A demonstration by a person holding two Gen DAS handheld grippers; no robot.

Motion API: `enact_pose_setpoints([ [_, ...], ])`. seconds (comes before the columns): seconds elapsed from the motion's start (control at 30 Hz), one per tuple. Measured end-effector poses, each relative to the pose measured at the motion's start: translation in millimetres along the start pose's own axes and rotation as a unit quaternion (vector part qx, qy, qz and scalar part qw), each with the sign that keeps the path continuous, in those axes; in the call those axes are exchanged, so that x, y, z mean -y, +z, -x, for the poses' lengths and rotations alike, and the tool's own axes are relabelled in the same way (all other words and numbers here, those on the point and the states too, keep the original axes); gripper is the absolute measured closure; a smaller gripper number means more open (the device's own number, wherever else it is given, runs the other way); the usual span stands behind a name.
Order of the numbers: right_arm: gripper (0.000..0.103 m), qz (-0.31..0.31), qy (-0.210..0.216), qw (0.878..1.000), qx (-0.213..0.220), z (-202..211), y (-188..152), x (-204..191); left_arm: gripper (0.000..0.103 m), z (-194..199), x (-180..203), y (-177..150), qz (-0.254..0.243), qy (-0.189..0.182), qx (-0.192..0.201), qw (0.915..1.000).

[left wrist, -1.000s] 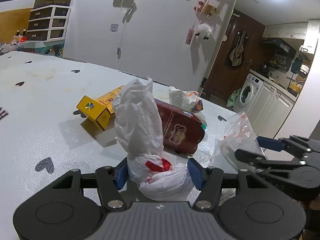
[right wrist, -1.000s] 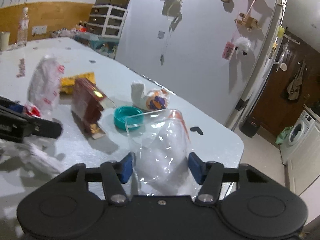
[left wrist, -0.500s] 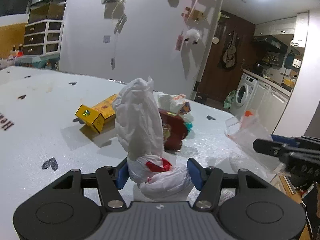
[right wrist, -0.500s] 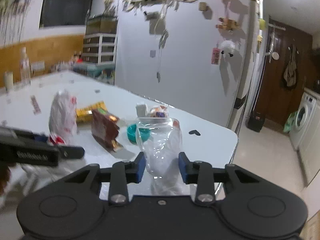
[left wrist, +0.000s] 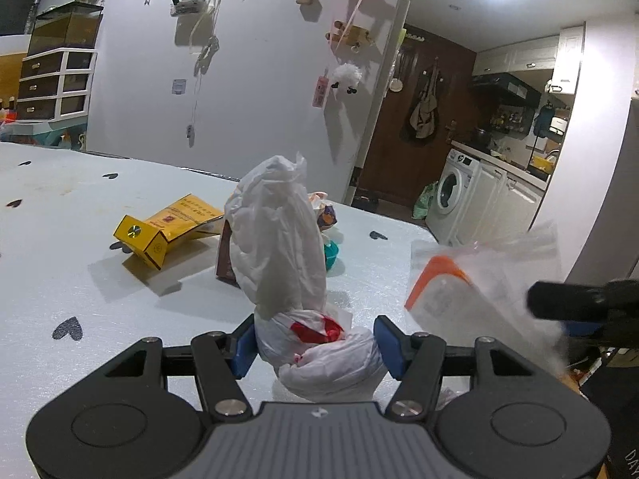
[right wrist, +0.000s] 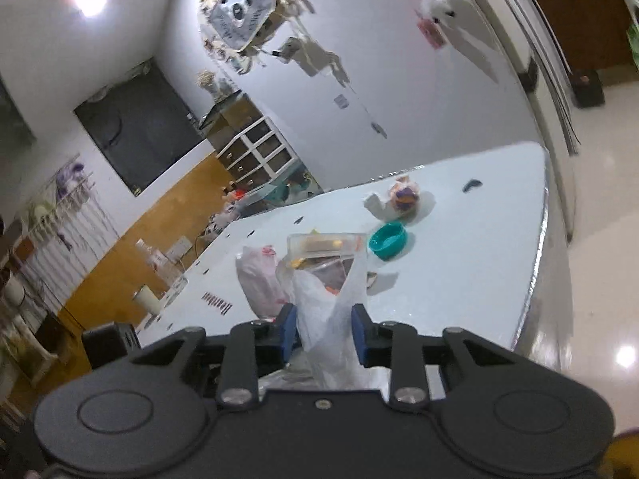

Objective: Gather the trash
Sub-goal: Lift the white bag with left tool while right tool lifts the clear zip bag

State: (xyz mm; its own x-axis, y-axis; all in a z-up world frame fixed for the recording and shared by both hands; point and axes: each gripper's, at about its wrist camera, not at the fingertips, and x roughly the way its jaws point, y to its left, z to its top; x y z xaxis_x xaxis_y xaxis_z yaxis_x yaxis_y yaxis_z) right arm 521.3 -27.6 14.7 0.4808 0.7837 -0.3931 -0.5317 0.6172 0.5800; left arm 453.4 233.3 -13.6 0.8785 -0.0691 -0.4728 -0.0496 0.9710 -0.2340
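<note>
My left tool [left wrist: 315, 345] is clamped on a white plastic bag [left wrist: 279, 247] — the blue pads [left wrist: 241, 345] squeeze its knotted lower part, where red print shows, and the rest of the bag stands up tall between them. My right tool [right wrist: 324, 331] is closed on a clear plastic bag [right wrist: 333, 299], which rises between its pads; in the left view that clear bag [left wrist: 475, 295], with an orange mark, hangs blurred at the right, off past the edge of the surface [left wrist: 60, 247].

Loose trash sits on the pale, heart-dotted surface beyond the white bag: a yellow box [left wrist: 167, 227] lying on its side, a dark red packet [left wrist: 225, 255] just behind the bag and partly hidden by it, a teal lid [right wrist: 387, 239], and a crumpled wrapper [right wrist: 403, 199] near the far corner. From the right view, tilted, the lid and the wrapper lie close together, apart from the box. A washing machine [left wrist: 451, 195] stands in the room beyond.
</note>
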Motion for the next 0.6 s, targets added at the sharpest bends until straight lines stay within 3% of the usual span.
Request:
enact_pose_setpoints([
  [0.23,0.075,0.009,-0.049,0.999,0.019,4.5,-7.4,18.7,0.042,-3.0,17.0,-3.5,-0.031,-0.020,0.000,0.9993],
  [0.37,0.075,0.003,-0.021,1.000,0.004,0.8,-15.3,32.6,0.042,-6.5,26.7,-7.5,-0.052,-0.028,-0.006,0.9982],
  [0.6,0.061,0.007,-0.032,0.999,-0.005,-16.4,-25.3,34.4,0.042,-15.9,28.0,-13.2,-0.064,-0.015,-0.029,0.9974],
])
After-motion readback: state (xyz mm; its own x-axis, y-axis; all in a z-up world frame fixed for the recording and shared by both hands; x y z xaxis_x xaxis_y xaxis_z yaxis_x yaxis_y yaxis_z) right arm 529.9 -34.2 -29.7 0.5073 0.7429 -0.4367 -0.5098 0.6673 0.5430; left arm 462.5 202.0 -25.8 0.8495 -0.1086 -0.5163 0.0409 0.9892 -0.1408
